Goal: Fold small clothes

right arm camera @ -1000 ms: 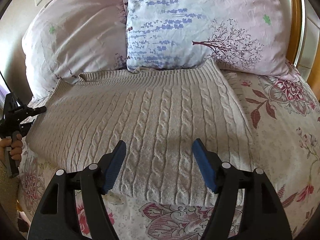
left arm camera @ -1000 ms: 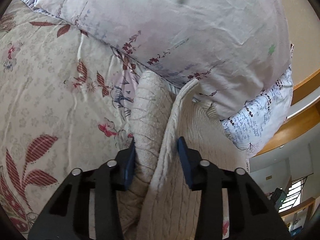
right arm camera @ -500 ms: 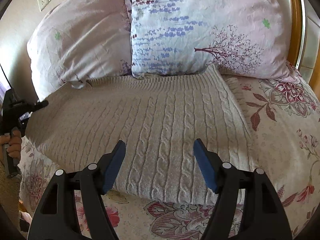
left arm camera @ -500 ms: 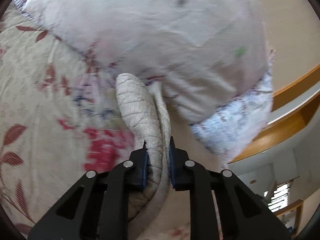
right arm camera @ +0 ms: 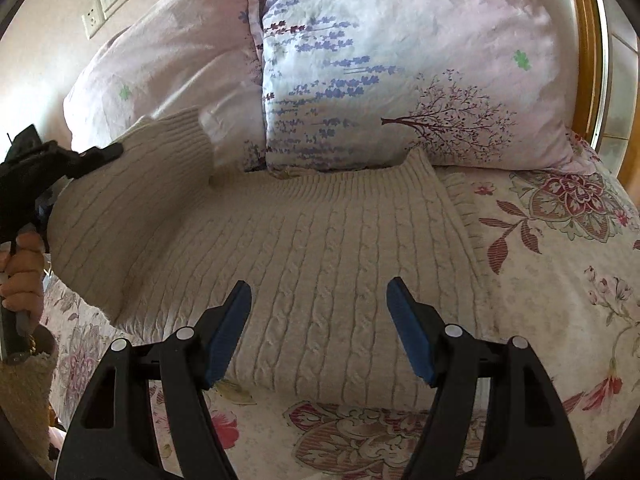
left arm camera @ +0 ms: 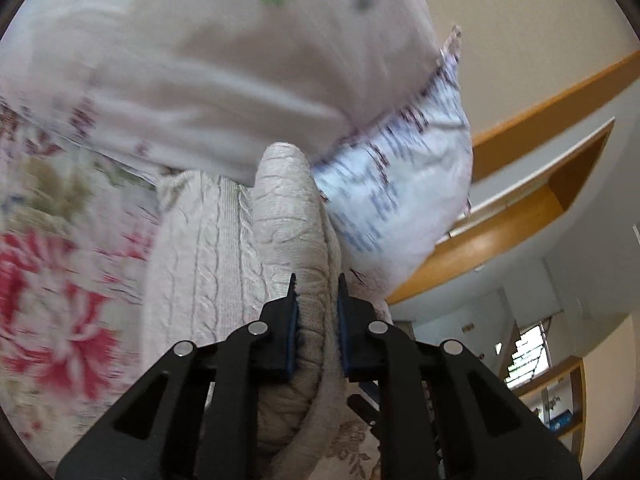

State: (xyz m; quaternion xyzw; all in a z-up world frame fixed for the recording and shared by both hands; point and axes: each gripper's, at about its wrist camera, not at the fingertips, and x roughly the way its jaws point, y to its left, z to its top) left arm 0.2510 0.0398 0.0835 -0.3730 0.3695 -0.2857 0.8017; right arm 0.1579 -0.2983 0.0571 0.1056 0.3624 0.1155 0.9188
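A: Our left gripper (left arm camera: 316, 312) now lifts the sweater's (right arm camera: 320, 248) pinched corner off the bed's (right arm camera: 560, 280) left edge, below the pillows (right arm camera: 400, 60).
B: The fold's starting; our right gripper (right arm camera: 320, 320) hovers open above its near hem.

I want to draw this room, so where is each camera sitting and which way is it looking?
Left wrist: sits on the left hand-held gripper, facing the pillows; its fingers pinch the sweater.
Right wrist: sits on the right hand-held gripper, open over the sweater, facing the pillows; the person's hand shows.
Shared: sweater, pillows, floral bedspread.
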